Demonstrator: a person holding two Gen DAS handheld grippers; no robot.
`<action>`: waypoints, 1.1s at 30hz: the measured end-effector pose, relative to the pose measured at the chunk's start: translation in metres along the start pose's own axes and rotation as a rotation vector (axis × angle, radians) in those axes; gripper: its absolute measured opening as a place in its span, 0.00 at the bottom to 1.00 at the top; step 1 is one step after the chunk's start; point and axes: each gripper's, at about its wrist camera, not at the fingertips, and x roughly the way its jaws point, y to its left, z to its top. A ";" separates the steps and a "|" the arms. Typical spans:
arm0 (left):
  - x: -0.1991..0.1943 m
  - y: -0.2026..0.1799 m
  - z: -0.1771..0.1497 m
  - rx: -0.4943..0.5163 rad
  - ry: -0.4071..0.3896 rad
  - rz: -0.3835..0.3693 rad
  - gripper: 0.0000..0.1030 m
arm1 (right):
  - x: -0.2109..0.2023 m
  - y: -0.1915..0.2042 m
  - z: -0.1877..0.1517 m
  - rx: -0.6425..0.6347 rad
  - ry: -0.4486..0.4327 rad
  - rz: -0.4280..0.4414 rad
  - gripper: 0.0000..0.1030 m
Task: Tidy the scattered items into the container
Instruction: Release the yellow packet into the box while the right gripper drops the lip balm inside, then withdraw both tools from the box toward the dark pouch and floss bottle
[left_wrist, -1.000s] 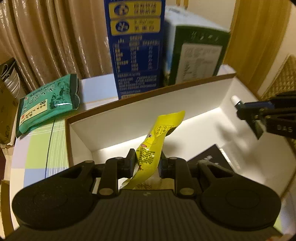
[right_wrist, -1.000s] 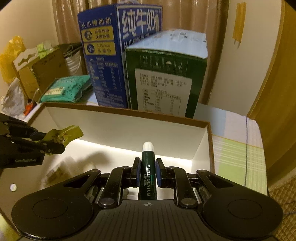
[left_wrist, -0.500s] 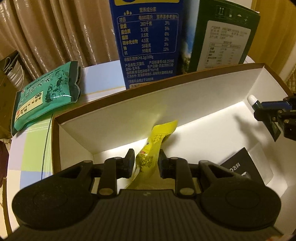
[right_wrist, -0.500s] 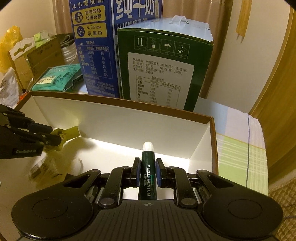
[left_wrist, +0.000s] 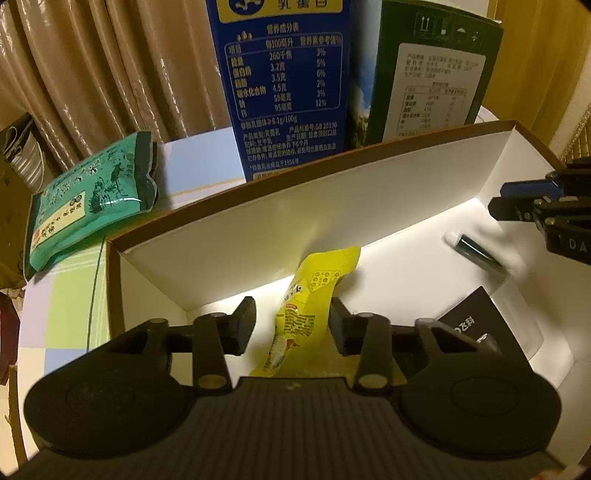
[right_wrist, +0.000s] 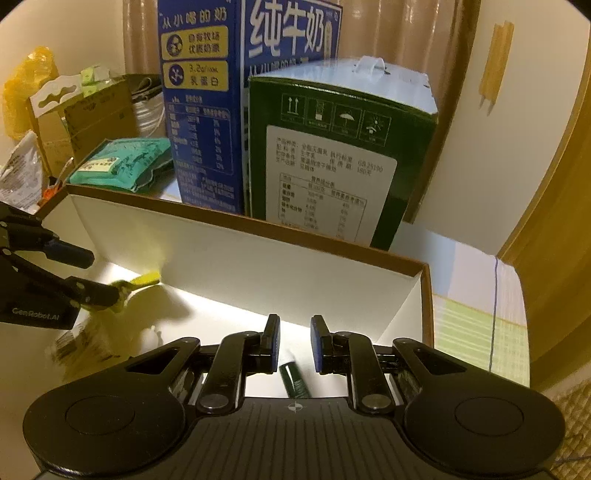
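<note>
Behind the white box (left_wrist: 369, 195), two milk cartons (left_wrist: 284, 85) stand close.

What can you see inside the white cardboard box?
Inside the box lie a yellow snack packet, a dark green lip-balm tube and a black card. The hand-held grippers cover the near floor, so anything there is hidden.
</note>
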 end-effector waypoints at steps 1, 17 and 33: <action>-0.001 0.000 0.000 0.001 -0.002 0.001 0.42 | -0.002 0.000 0.000 0.001 -0.002 0.003 0.19; -0.069 -0.004 -0.026 -0.037 -0.075 -0.036 0.79 | -0.088 0.019 -0.041 0.044 -0.079 0.063 0.98; -0.180 -0.024 -0.094 -0.194 -0.159 0.006 0.88 | -0.176 0.049 -0.089 0.132 -0.098 0.021 0.98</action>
